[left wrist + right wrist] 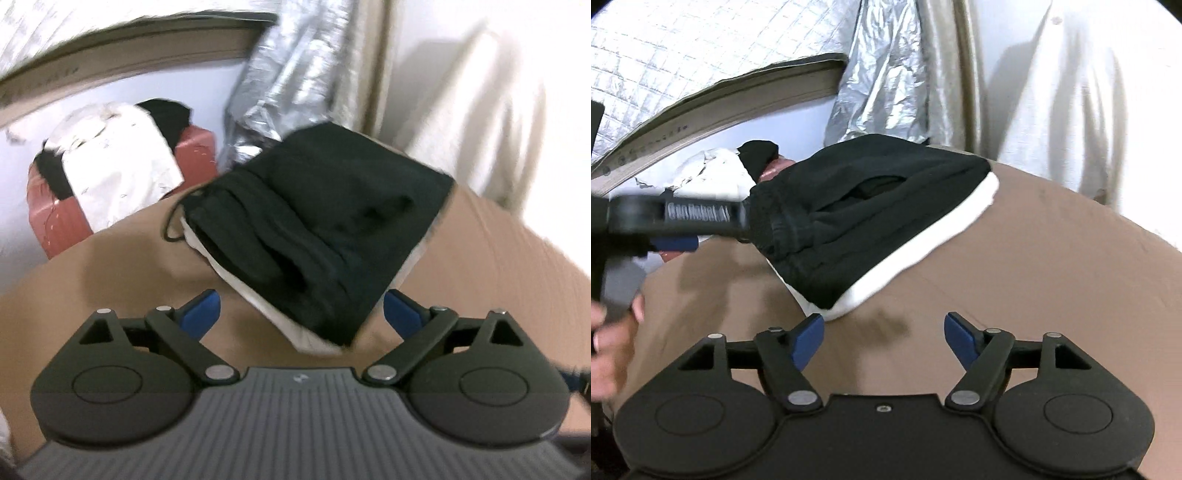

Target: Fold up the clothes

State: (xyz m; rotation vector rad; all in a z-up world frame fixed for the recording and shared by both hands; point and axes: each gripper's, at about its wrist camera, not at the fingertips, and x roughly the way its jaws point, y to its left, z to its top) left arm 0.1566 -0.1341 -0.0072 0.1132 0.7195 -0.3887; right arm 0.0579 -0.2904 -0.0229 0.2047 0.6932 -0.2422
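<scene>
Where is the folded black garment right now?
The folded black garment lies on a white garment on the brown table, centred in both wrist views just beyond the open fingers, with a red suitcase behind it to the left.

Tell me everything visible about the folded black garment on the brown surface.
The black garment is soft, fleece-like fabric, folded into a compact stack with a gathered elastic waistband and a thin drawcord loop at one end. It lies flat on a folded white garment whose edges show around it, on the brown surface. Neither tool touches it.
</scene>
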